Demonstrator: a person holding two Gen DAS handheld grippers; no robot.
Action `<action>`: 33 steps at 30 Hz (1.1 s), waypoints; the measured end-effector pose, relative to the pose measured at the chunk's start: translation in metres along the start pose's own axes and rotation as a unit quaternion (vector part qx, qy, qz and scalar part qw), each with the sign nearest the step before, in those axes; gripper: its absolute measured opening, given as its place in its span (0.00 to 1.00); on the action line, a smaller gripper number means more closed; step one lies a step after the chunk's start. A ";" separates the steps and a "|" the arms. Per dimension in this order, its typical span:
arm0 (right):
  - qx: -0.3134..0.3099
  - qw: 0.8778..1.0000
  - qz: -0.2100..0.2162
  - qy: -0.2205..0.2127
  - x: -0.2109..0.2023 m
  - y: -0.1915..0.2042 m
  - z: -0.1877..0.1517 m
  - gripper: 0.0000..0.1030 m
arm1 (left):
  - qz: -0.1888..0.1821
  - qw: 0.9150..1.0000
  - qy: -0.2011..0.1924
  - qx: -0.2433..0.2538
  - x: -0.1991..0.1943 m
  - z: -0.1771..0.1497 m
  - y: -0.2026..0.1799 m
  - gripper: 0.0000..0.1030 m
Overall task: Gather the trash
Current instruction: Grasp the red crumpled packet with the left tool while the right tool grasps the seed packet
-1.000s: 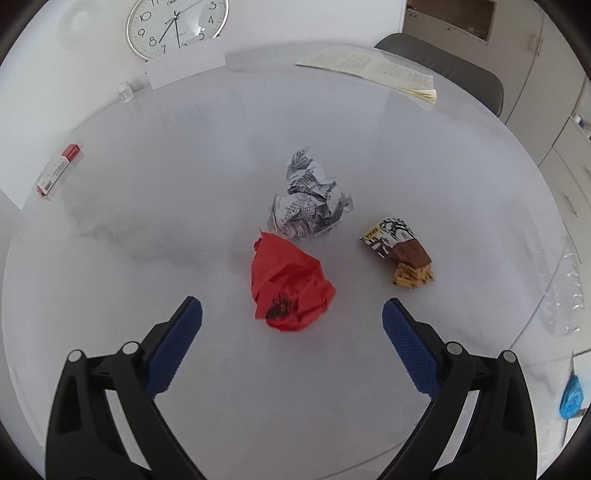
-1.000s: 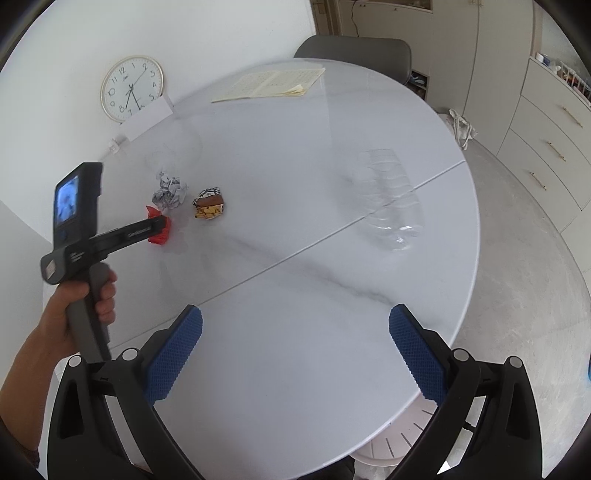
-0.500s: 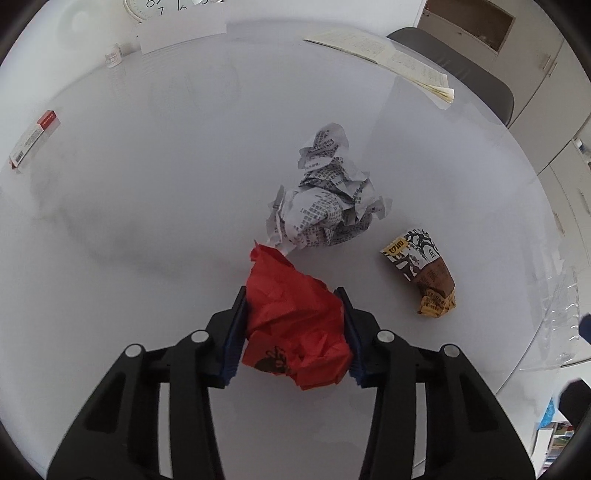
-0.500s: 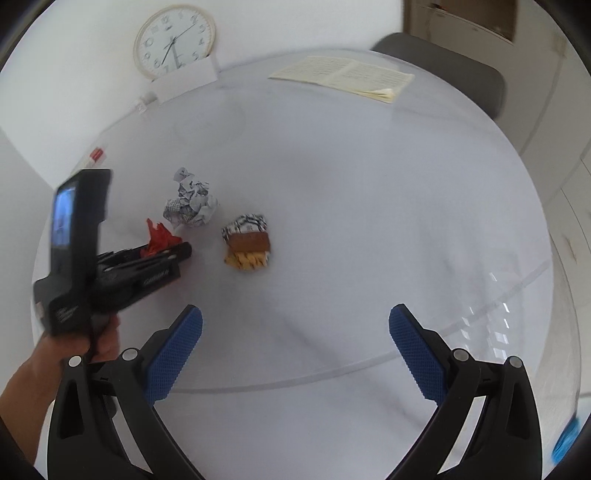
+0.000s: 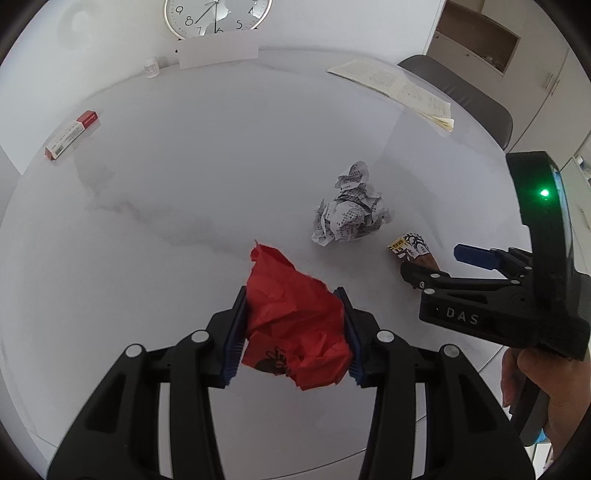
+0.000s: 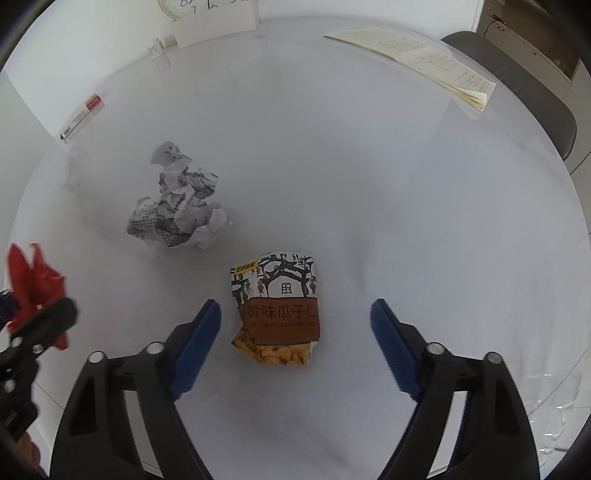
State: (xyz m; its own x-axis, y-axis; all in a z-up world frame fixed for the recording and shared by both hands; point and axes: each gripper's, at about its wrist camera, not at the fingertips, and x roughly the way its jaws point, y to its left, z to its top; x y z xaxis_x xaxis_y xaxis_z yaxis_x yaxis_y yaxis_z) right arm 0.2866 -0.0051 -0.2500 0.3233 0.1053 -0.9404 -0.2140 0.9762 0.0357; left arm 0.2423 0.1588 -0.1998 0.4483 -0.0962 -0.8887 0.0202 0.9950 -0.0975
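Observation:
My left gripper (image 5: 293, 328) is shut on a crumpled red paper (image 5: 291, 321) and holds it above the white table (image 5: 184, 184). The red paper also shows at the left edge of the right wrist view (image 6: 31, 280). A crumpled newspaper ball (image 5: 349, 212) (image 6: 177, 208) lies on the table. A snack wrapper (image 6: 277, 310) (image 5: 412, 249) lies beside it. My right gripper (image 6: 295, 328) is open, its jaws either side of the wrapper and just above it. It shows from the side in the left wrist view (image 5: 436, 271).
A red-and-white small box (image 5: 70, 134) lies at the table's far left. An open booklet (image 5: 399, 88) lies at the far right, near a grey chair (image 5: 465, 94). A clock (image 5: 218, 16), a white card (image 5: 218, 53) and a small bottle (image 5: 151, 68) stand by the wall.
My left gripper closed on the red paper and lifted it. My right gripper moved in from the table's near side to the snack wrapper.

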 end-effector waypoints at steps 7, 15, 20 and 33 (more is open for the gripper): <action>0.009 1.000 0.006 0.002 0.000 -0.007 -0.003 0.39 | 0.000 1.000 0.008 -0.007 -0.009 -0.008 0.005 0.43; 0.038 0.999 0.026 -0.021 -0.034 -0.021 -0.022 0.36 | -0.006 1.000 0.001 0.019 -0.029 -0.020 -0.011 0.43; 0.065 0.996 0.033 -0.042 -0.076 -0.033 -0.064 0.36 | -0.029 0.998 -0.007 0.060 -0.054 -0.037 -0.042 0.43; 0.193 0.978 0.011 -0.079 -0.186 -0.081 -0.251 0.37 | -0.123 0.972 0.010 0.200 -0.114 -0.131 -0.143 0.43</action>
State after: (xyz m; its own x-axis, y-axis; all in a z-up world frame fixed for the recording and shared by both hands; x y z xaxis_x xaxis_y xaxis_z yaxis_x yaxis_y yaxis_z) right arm 0.0124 -0.1512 -0.1630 0.4669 0.1250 -0.8754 0.1312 0.9692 0.2083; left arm 0.0709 0.0238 -0.1433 0.3690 -0.3293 -0.8691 0.4717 0.8721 -0.1301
